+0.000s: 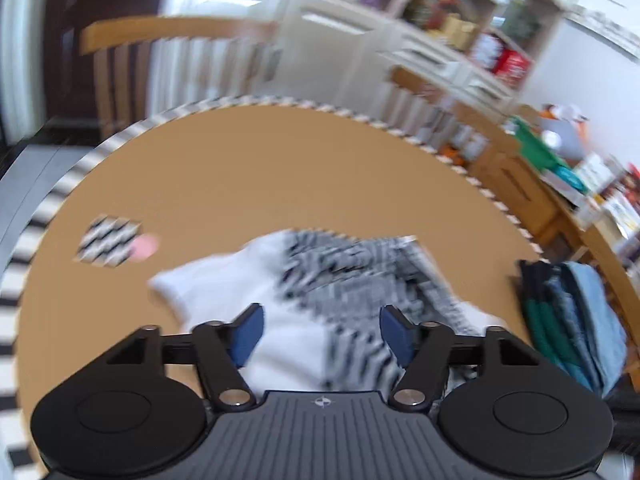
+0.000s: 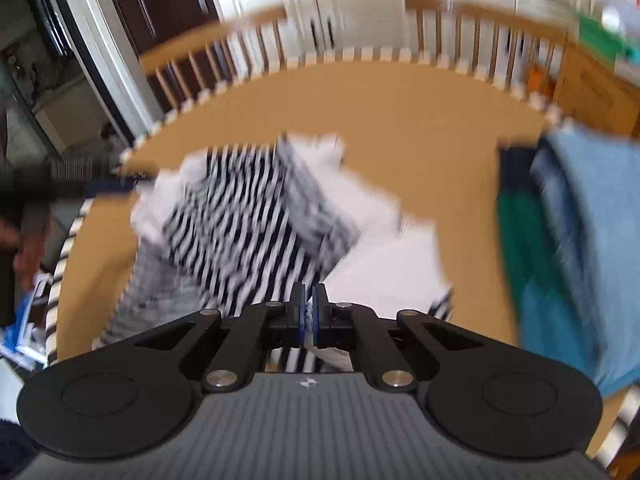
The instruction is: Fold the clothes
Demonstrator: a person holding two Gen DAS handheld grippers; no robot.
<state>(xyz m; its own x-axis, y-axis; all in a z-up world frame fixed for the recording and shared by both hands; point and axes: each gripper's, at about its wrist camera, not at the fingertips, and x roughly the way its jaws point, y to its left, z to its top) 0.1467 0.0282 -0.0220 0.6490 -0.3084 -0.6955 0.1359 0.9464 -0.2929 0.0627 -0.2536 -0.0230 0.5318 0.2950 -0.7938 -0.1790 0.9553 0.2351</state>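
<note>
Our right gripper [image 2: 308, 307] is clamped on an edge of the striped shirt [image 2: 240, 236]. Our left gripper [image 1: 322, 334] stands wide apart above it, gripping nothing. The shirt lies mid-table [image 2: 420, 120], beside a stack [image 2: 568, 248] of folded clothes.

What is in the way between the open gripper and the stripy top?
Nothing visible. The left gripper hangs open right above the striped garment on the table, with only air between. The right gripper is shut on its edge.
</note>
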